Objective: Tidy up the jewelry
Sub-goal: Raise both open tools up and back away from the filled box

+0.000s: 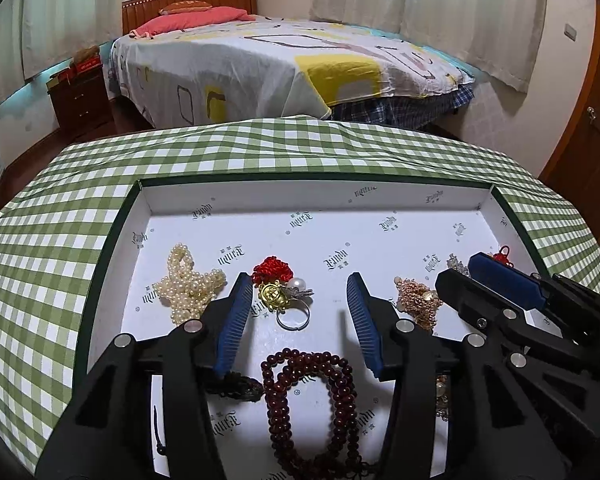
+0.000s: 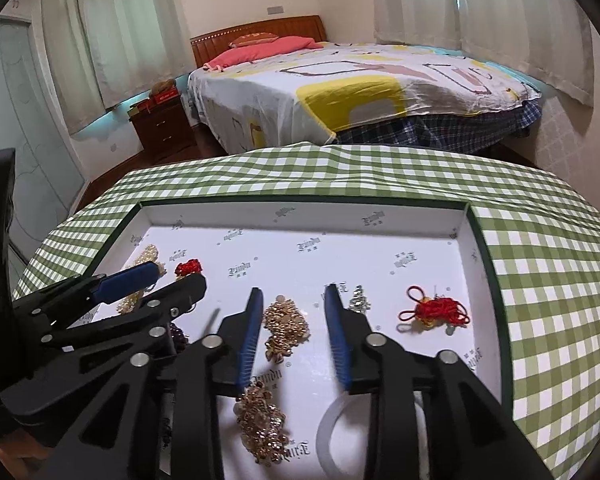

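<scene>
Green-and-white checked tablecloth (image 1: pixel 60 240) carries one shallow box tray (image 1: pixel 260 194): dark green rim, white lining printed with a repeated logo. All jewelry sits loose on the tray floor.

Count across both views, largest first:
- 1 dark red bead strand (image 1: pixel 312 400), looped, near edge of tray, directly below the left gripper.
- 1 cream pearl strand (image 1: pixel 188 288), bunched, left side of tray.
- 2 gold chain clumps: one (image 2: pixel 286 324) between the right gripper's fingers, the other (image 2: pixel 262 420) nearer the camera, just under the left-hand blue pad.
- 2 red knotted-cord charms: one (image 1: pixel 274 280) with a gold coin pendant and a pearl, mid-tray; one (image 2: pixel 436 310) on the right side.
- 1 translucent white bangle (image 2: pixel 334 432), near edge, partly hidden by the right gripper's frame.
- 1 small silver crystal piece (image 2: pixel 358 300), beside the right-hand pad.
- 1 plain silver ring (image 1: pixel 293 316), touching the coin charm.

Left gripper (image 1: pixel 300 300): fingers spread wide, nothing between them, hovering over the coin charm and ring, angled down toward the tray.

Right gripper (image 2: pixel 292 308): fingers apart, holding nothing, low over the far gold clump, just right of the left gripper.
</scene>
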Tool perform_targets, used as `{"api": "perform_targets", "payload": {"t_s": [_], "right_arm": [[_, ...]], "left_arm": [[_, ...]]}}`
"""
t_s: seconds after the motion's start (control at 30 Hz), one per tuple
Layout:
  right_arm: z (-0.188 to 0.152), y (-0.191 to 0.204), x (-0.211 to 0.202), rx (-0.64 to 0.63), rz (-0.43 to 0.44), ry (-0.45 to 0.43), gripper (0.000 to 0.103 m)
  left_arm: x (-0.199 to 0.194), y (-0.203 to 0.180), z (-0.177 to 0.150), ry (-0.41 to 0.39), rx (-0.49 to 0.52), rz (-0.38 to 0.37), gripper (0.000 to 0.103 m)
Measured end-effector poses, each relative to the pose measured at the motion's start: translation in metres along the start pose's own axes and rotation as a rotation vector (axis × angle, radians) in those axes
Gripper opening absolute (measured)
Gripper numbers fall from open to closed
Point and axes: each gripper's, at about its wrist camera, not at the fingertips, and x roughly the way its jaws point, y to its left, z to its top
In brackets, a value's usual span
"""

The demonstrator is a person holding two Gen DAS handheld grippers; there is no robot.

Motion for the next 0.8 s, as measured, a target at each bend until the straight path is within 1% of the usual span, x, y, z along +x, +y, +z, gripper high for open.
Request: {"api": "perform_targets", "payload": {"t_s": [0.03,0.1,0.13,0.3,0.37,0.53,0.8], "right_arm": [[0.0,-0.001,-0.001,0.002,-0.003,-0.003,0.041],[0.0,-0.003,-0.005,0.009,-0.017,-0.016,0.05],[0.0,-0.004,-0.006,0.01,-0.019,-0.019,0.052],[0.001,-0.01,-0.013,0.021,-0.044,-0.04,0.066],[0.0,-0.013,-0.015,0.027,-0.051,-0.044,0.068],[-0.002,-0.018,-0.02,0.03,-0.065,-0.051,0.075],[-0.009,-0.024,-0.034,0.043,-0.084,-0.075,0.081]], "left_arm": [[-0.001,0.001,0.0,-0.002,0.0,0.001,0.05],[-0.003,0.002,-0.001,-0.007,0.001,0.005,0.053],[-0.005,0.002,-0.001,-0.011,-0.002,0.005,0.056],[-0.013,0.003,-0.001,-0.037,-0.011,0.027,0.07],[-0.016,0.003,-0.002,-0.045,-0.008,0.036,0.077],[-0.021,0.0,-0.002,-0.063,0.01,0.065,0.086],[-0.031,-0.002,-0.007,-0.074,0.012,0.096,0.09]]}}
